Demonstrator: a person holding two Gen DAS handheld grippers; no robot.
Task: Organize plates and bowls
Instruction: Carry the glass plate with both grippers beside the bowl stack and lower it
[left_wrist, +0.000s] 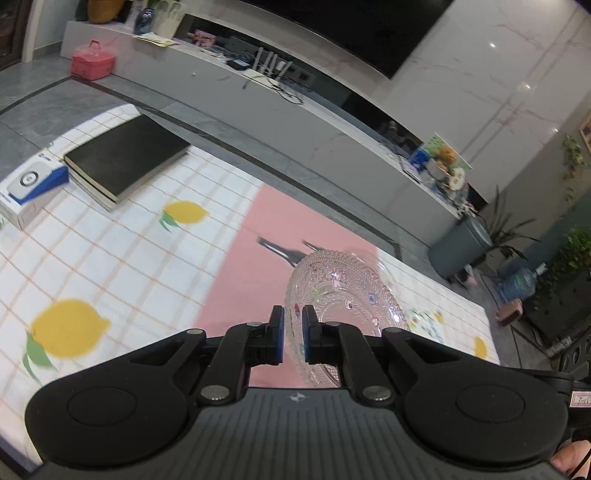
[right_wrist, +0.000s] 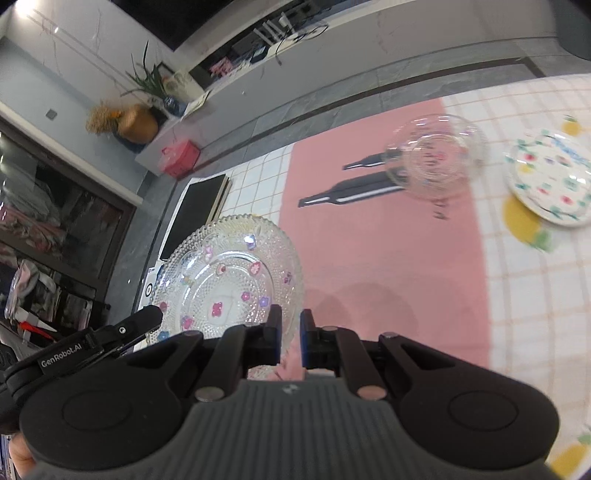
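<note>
A clear beaded glass plate (left_wrist: 343, 291) with small flower prints is held above the table, tilted. My left gripper (left_wrist: 293, 334) is shut on its near rim. The same plate (right_wrist: 229, 273) shows in the right wrist view, where my right gripper (right_wrist: 291, 338) is shut on its right rim and the left gripper grips its left edge. A clear glass bowl (right_wrist: 436, 162) sits on the pink mat (right_wrist: 388, 251) farther off. A white floral plate (right_wrist: 550, 177) lies at the far right.
The lemon-print tablecloth (left_wrist: 122, 266) covers the table. A black notebook (left_wrist: 125, 158) and a white-and-blue box (left_wrist: 29, 188) lie at the far left. Bottle prints (right_wrist: 351, 192) mark the mat. The table's far edge drops to a grey floor.
</note>
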